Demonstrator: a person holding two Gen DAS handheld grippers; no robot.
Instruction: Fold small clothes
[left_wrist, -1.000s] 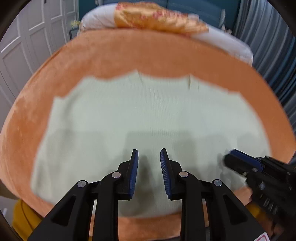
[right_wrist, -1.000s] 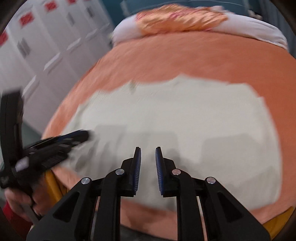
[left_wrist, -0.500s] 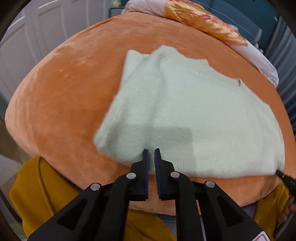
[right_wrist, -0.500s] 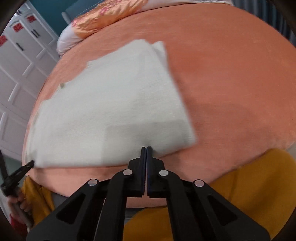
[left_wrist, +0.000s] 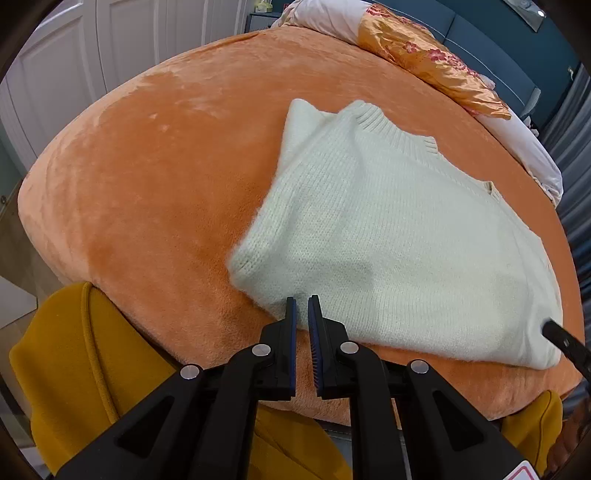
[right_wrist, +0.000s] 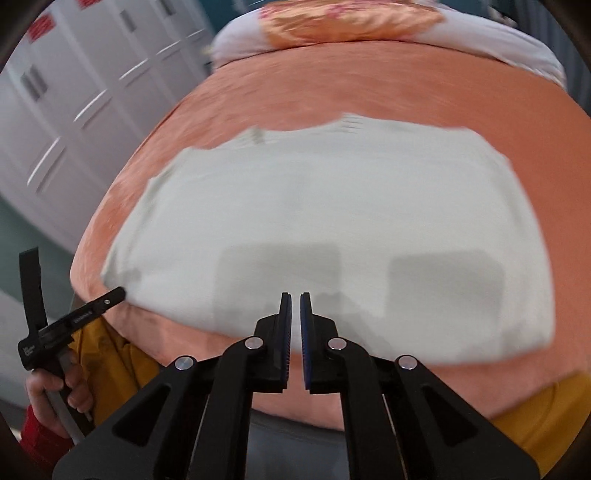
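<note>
A pale green knitted sweater (left_wrist: 388, 236) lies folded flat on the orange plush bed cover (left_wrist: 155, 192); it also shows, blurred, in the right wrist view (right_wrist: 332, 221). My left gripper (left_wrist: 302, 301) is at the sweater's near edge by its left corner, jaws nearly closed with a narrow gap, nothing clearly between them. My right gripper (right_wrist: 294, 297) is over the sweater's near edge, jaws nearly closed with a slim gap, empty. The right gripper's tip (left_wrist: 565, 339) shows at the sweater's right corner; the left gripper (right_wrist: 110, 295) shows at its left corner.
A floral orange pillow (left_wrist: 432, 59) on white bedding lies at the bed's far end. White cabinet doors (right_wrist: 74, 92) stand to the left. Mustard-yellow fabric (left_wrist: 74, 362) hangs below the bed's near edge.
Both grippers went from open over the sweater to nearly closed at its near edge. The right view has swung back left to face the sweater; the left gripper has shifted slightly.
</note>
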